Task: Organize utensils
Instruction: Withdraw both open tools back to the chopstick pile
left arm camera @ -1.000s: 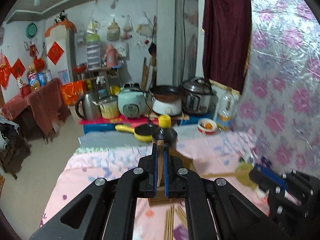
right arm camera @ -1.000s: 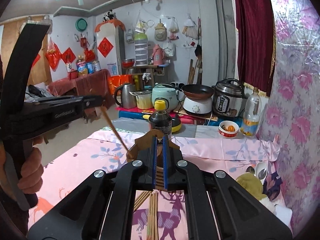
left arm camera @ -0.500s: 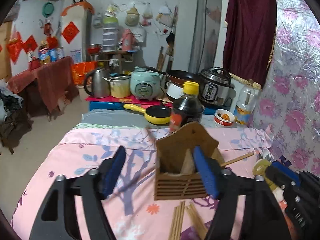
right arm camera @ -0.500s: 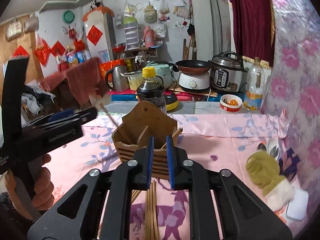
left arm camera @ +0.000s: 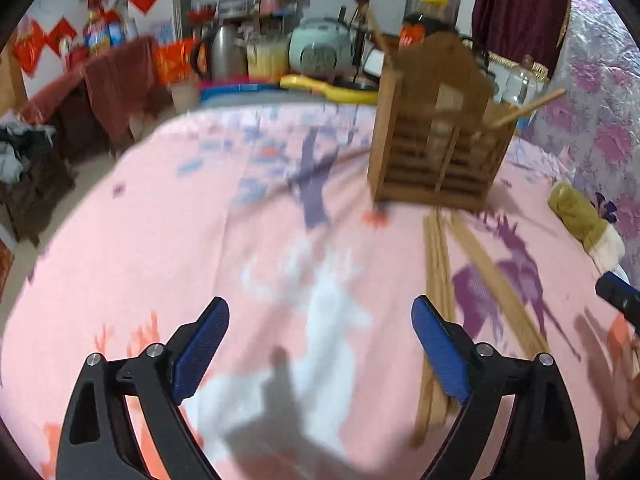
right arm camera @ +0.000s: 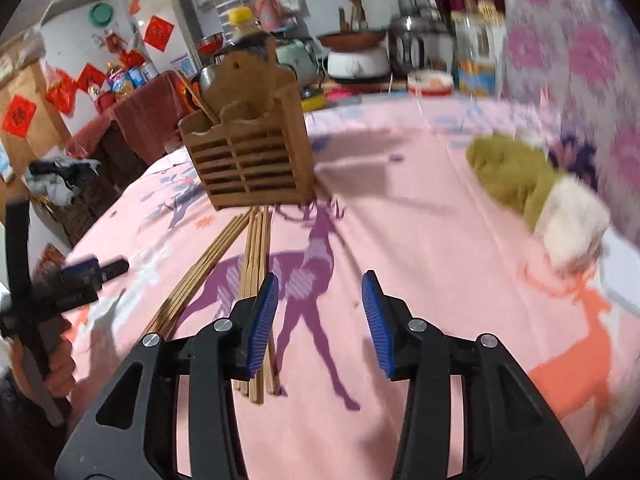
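Observation:
A wooden slatted utensil holder [left arm camera: 436, 136] stands on the pink tablecloth, also in the right wrist view [right arm camera: 248, 152]. A chopstick [left arm camera: 528, 108] leans out of its right compartment; another [right arm camera: 200, 102] sticks out of the left one. Several loose wooden chopsticks [left arm camera: 438, 280] lie in front of the holder, also in the right wrist view [right arm camera: 248, 256]. My left gripper [left arm camera: 320, 344] is open and empty, low over the cloth left of the chopsticks. My right gripper [right arm camera: 320, 320] is open and empty, its left finger above the chopstick ends.
A green and white plush cloth [right arm camera: 528, 192] lies at the right of the table. A dark sauce bottle [left arm camera: 428, 16] stands behind the holder. Pots, a kettle and cookers [left arm camera: 320, 48] line a low bench beyond the table's far edge.
My left gripper released its chopstick into the holder, opened wide and dropped low toward the cloth. My right gripper opened and tilted down toward the loose chopsticks.

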